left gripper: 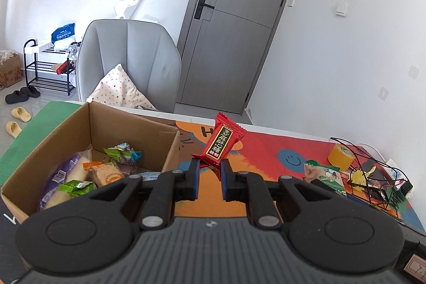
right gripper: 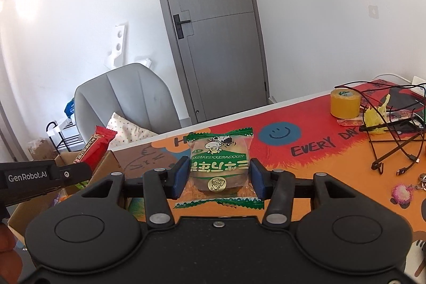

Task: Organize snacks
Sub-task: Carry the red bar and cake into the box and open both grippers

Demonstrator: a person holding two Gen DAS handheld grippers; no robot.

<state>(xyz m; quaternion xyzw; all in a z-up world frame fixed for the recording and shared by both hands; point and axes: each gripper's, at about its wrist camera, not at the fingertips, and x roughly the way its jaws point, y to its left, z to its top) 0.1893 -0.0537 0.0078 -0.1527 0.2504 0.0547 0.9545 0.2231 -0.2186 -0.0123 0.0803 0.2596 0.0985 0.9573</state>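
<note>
The red candy packet (left gripper: pixel 218 143) stands nipped by its lower end in the left gripper (left gripper: pixel 210 172), whose jaws are drawn in as far as they go on the thin wrapper, so the packet juts up and forward beyond the fingertips, clear of the surface (left gripper: pixel 266 151). The green-wrapped cake (right gripper: pixel 220 164) sits flat between the blue pads (right gripper: pixel 179 176) of the right gripper (right gripper: pixel 220 177), which is partly closed across the packet's width and has it lifted, its sealed ends sticking out ahead of and behind the jaws. Both snacks look picked up and on their way, so the step in hand is, I judge, the carry to the cardboard box (left gripper: pixel 127 124). That box lies just left of and below the left gripper, open-topped and already holding several wrapped snacks (left gripper: pixel 111 167); from the right gripper it is further left, past the other gripper. The next move calls for bringing each gripper in turn over the box opening, low enough that the packet drops inside, then parting the jaws; the two grippers should keep apart at the rim. Off to the right of both grippers lie a roll of yellow tape (right gripper: pixel 345 103) and a tangle of black cables (right gripper: pixel 394 140), well clear of the path.
</note>
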